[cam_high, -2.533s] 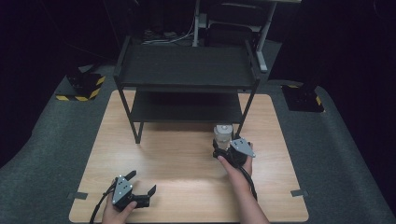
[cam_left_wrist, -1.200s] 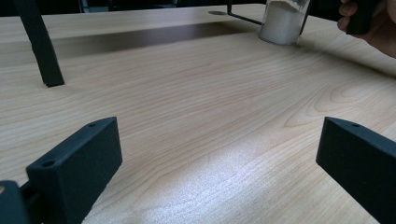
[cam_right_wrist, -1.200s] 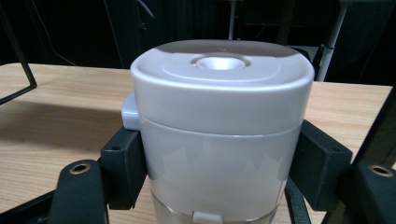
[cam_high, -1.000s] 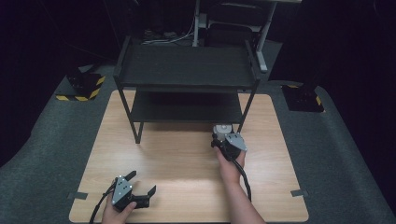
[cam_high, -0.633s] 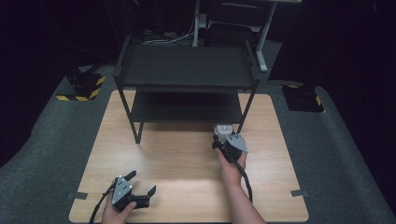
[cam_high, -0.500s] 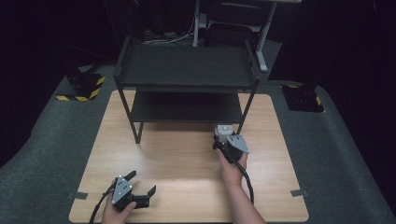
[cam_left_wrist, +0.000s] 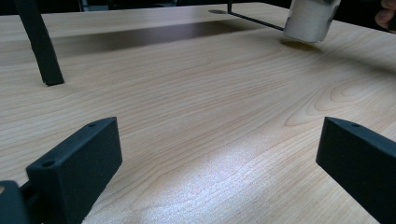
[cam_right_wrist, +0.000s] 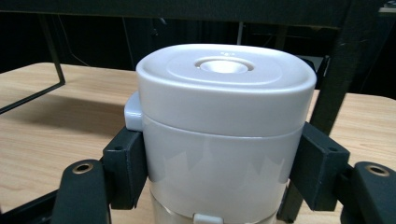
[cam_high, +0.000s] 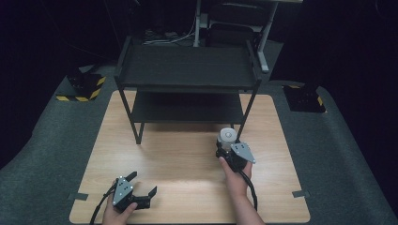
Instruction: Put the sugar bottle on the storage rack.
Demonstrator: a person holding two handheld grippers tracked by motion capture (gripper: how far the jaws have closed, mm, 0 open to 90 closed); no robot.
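Cut off by the bottom edge of the right gripper view: the base of the white container (cam_right_wrist: 224,135), with its flanks hidden behind the two black pads (cam_right_wrist: 125,168) of the right gripper (cam_right_wrist: 223,175). Clipped at the upper right corner of the left gripper view: the top of that same container (cam_left_wrist: 308,21), plus a fingertip at the right edge, too little to tell more. Hidden in shadow in the high view: the lower tier of the black shelf (cam_high: 187,70), and cropped at the bottom edge, both forearms.
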